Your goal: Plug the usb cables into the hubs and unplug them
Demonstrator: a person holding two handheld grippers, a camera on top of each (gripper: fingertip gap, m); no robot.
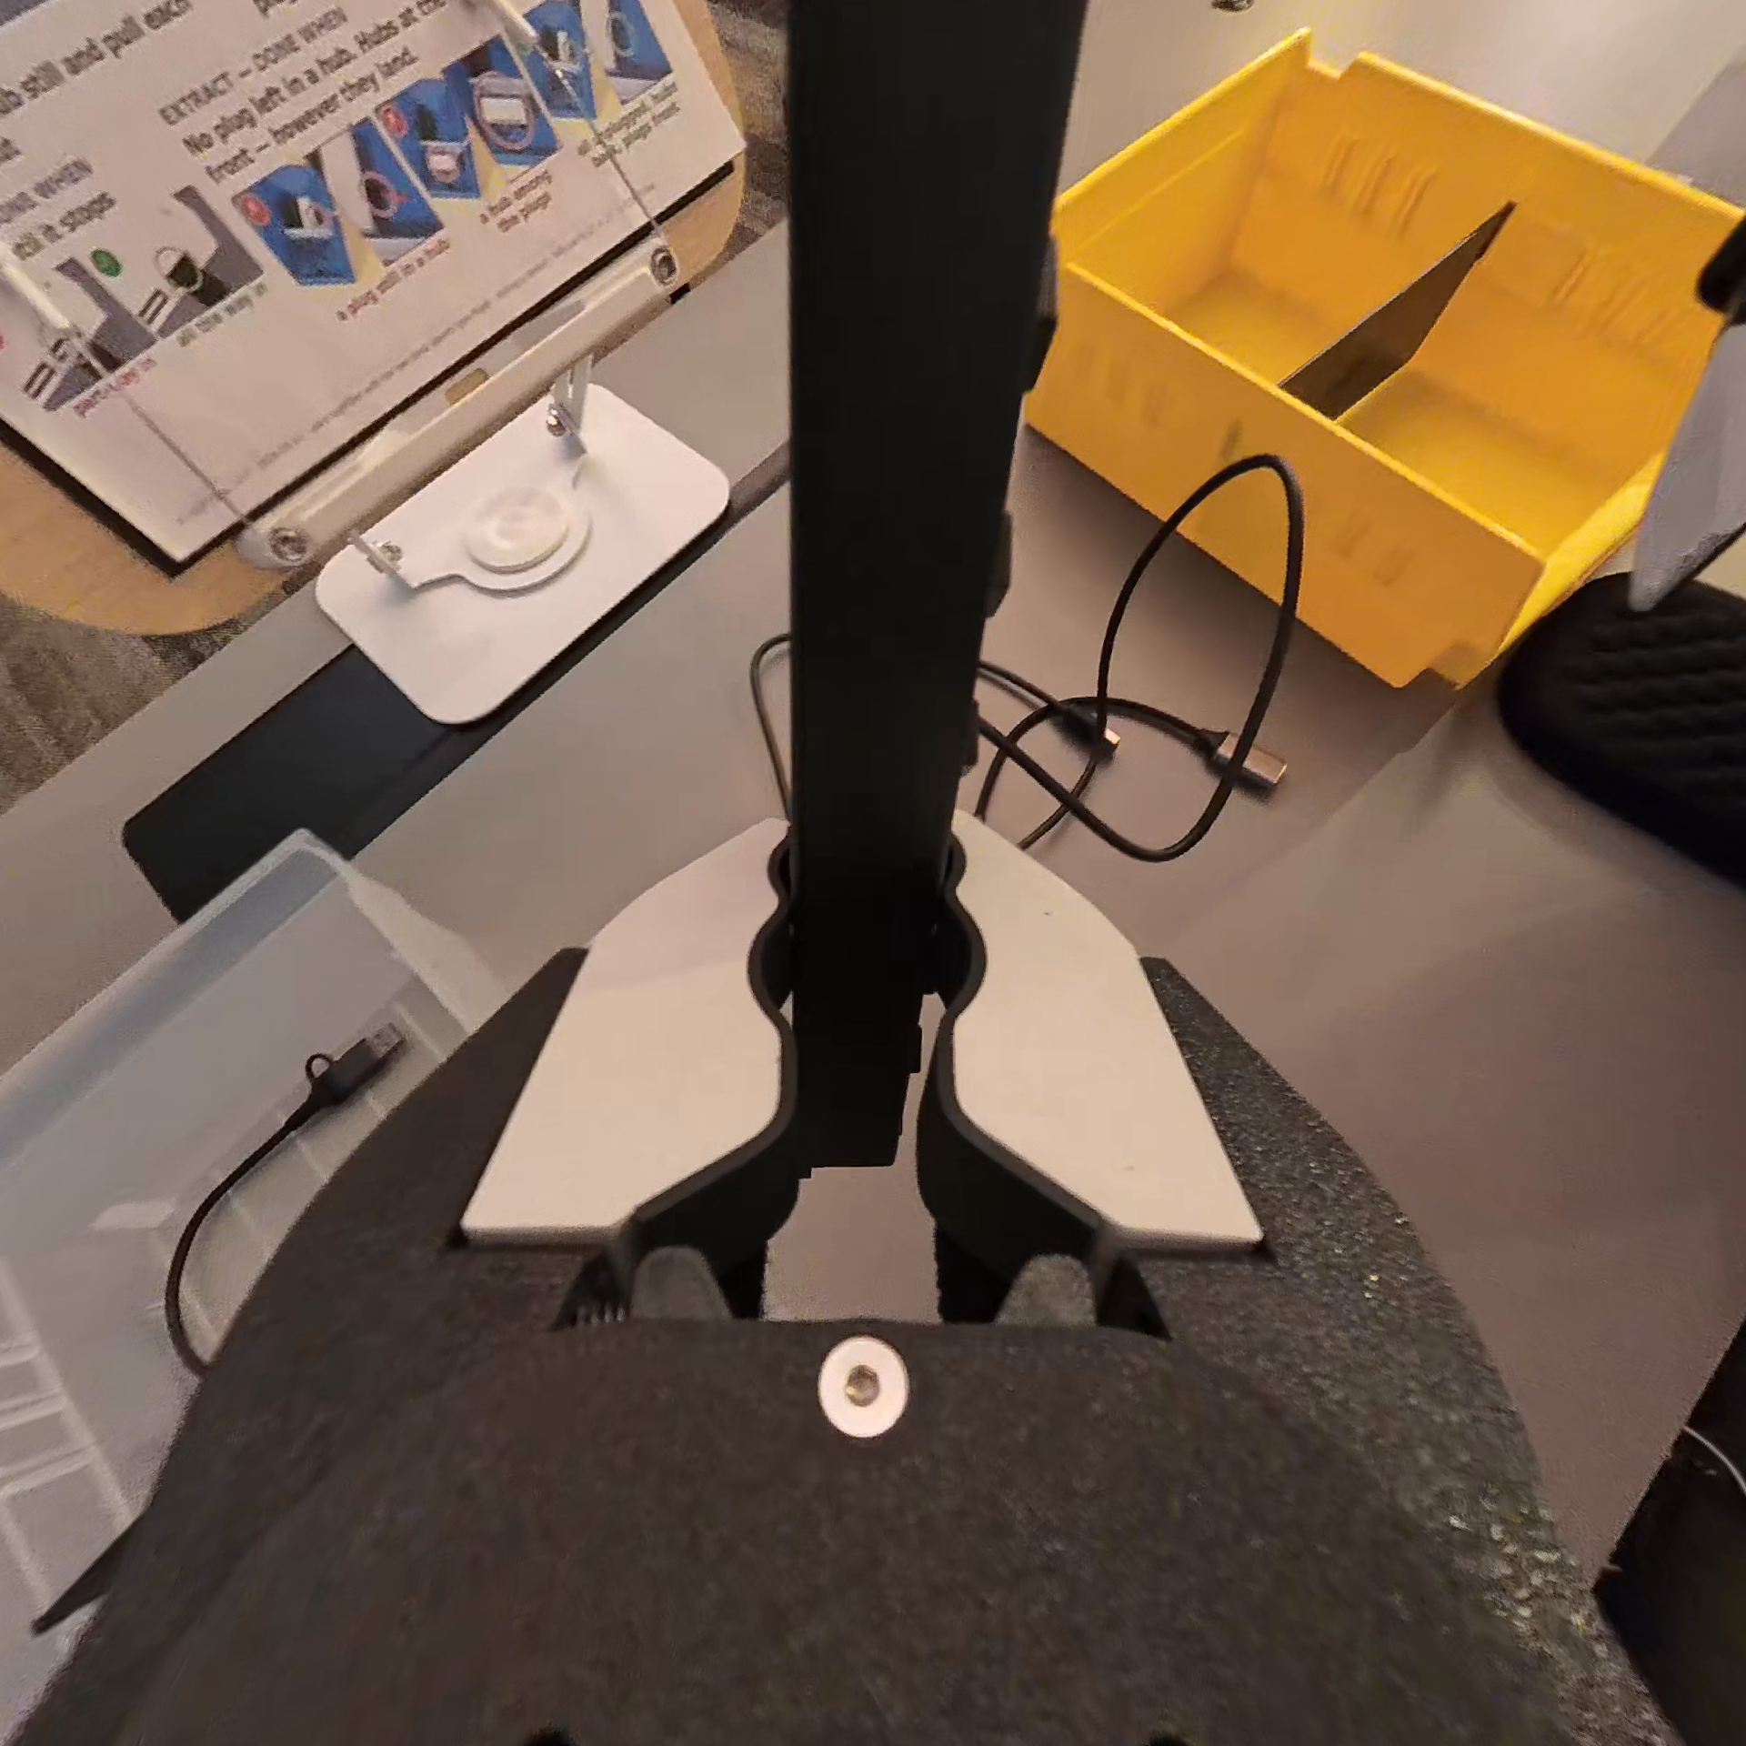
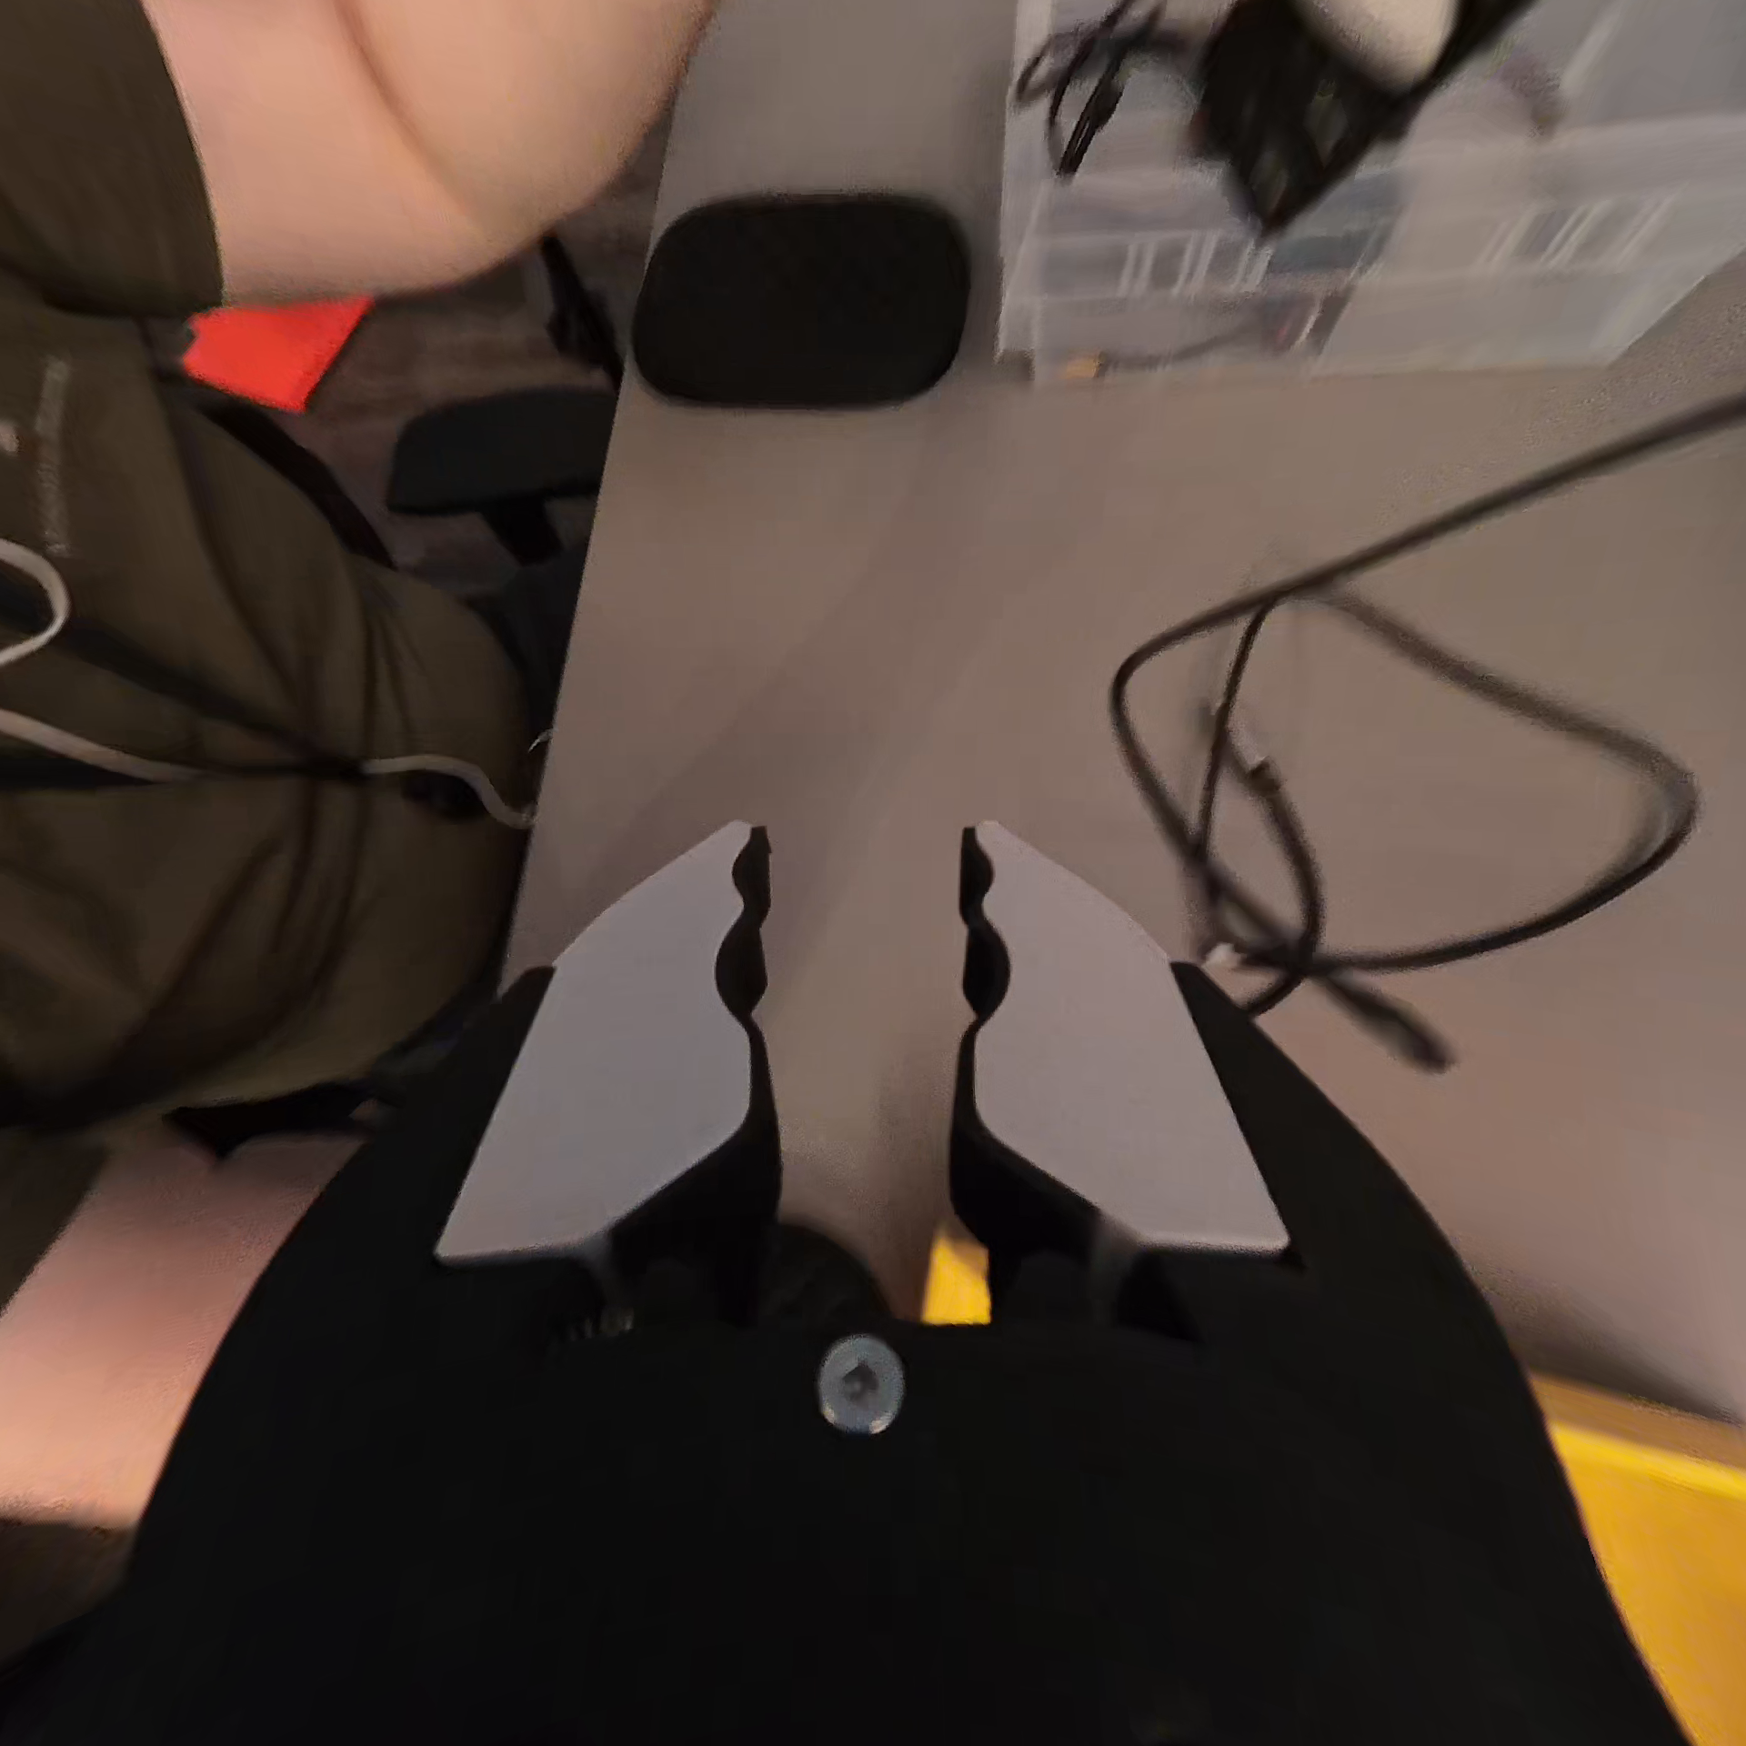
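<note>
While our left tool (image 1: 864,954) clamps a long black slab-shaped hub (image 1: 907,472), our right tool (image 2: 864,907) hangs apart and empty; next, we judge, it must fetch the loose black braided cables (image 1: 1219,718) at two o'clock on the grey tabletop (image 1: 1417,1039).

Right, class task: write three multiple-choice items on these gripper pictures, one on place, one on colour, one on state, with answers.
1. Where do the loose black cables lie?
A in the yellow bin
B on the grey table
C on the document stand

2. What colour is the divided bin?
A yellow
B blue
C red

3. How is the left gripper?
A open, empty
B shut on a long black hub
C out of view

Answers: 1 B, cables rest on bare tabletop before the bin; 2 A, its walls are yellow; 3 B, its fingers clamp the hub.
</note>
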